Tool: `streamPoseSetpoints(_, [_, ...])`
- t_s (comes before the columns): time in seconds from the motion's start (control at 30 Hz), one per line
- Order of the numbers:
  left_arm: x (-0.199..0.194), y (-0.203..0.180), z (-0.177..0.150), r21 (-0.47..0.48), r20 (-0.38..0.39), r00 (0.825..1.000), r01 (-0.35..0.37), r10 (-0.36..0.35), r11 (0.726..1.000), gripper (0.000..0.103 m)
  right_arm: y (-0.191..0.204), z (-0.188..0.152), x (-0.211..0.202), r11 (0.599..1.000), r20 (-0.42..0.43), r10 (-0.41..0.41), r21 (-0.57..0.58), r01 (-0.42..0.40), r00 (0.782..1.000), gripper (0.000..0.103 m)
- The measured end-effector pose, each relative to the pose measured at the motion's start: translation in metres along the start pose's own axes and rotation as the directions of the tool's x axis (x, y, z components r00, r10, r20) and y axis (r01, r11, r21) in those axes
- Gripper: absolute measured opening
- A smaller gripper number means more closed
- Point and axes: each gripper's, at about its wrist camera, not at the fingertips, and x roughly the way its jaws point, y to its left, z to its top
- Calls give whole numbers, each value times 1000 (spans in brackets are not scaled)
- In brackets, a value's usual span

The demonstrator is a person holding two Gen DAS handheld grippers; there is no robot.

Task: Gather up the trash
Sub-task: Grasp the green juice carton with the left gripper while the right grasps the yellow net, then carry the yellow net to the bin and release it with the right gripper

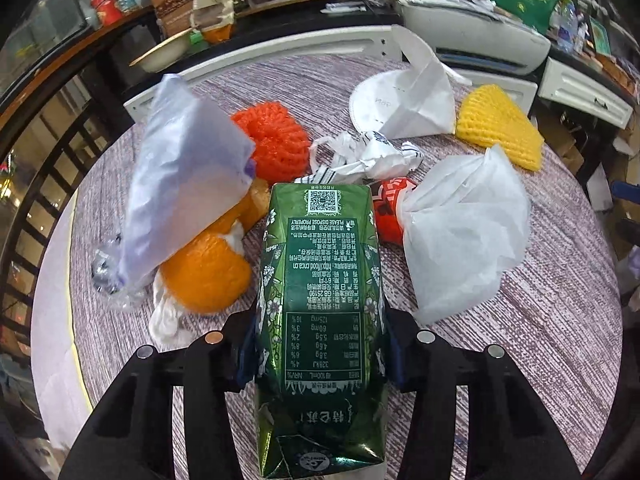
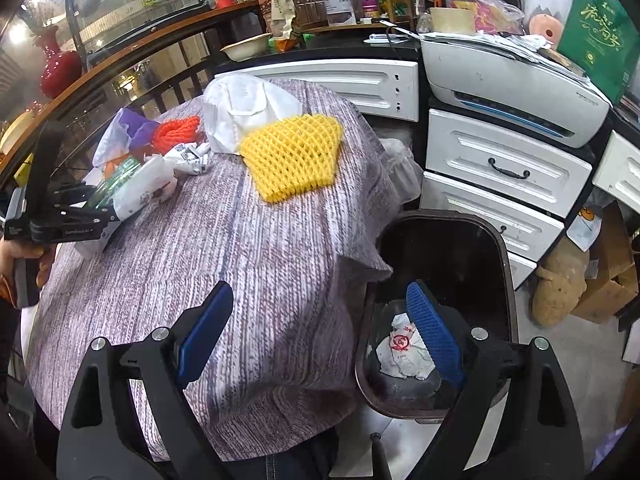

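The left gripper (image 1: 316,354) grasps a green milk carton (image 1: 320,300): its blue pads press both long sides of the glossy, slightly crushed box, which lies on the table (image 1: 540,352). The table wears a cloth with fine purple and white stripes. Around the carton lies more trash: a smooth orange peel (image 1: 204,276), a thin translucent plastic bag (image 1: 184,184), a red foam net (image 1: 276,140), a crumpled printed wrapper (image 1: 368,156), a soft white paper bag (image 1: 464,232), a folded white face mask (image 1: 400,100) and a yellow foam net (image 1: 500,124) with a diamond mesh.

The right gripper (image 2: 320,332) is released, its ribbed blue pads wide apart and empty, over the table edge and a dark, rounded bin (image 2: 500,248). A crumpled white paper (image 2: 404,348) lies inside the bin.
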Motion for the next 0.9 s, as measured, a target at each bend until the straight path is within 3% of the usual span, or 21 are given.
streamPoseSetpoints(0.17, [-26, 7, -16, -116, 81, 997, 13, -4, 993, 49, 11, 19, 8, 999, 21, 16, -44, -15, 1000, 87])
streamPoseSetpoints(0.4, [-68, -3, -43, -218, 205, 978, 23, 23, 976, 49, 32, 54, 43, 989, 3, -1, -149, 2, 1000, 87])
streamPoseSetpoints(0.63, [-84, -14, -59, -269, 247, 968, 38, 31, 963, 49, 35, 78, 90, 983, -54, -41, -183, 31, 998, 85])
streamPoseSetpoints(0.73, [-85, -13, -68, -301, 251, 968, 57, 21, 952, 49, 37, 83, 97, 975, -48, -73, -212, 61, 996, 69])
streamPoseSetpoints(0.9, [-81, -16, -77, -342, 243, 970, 69, 17, 937, 49, 27, 86, 96, 982, -27, -74, -177, 68, 997, 29])
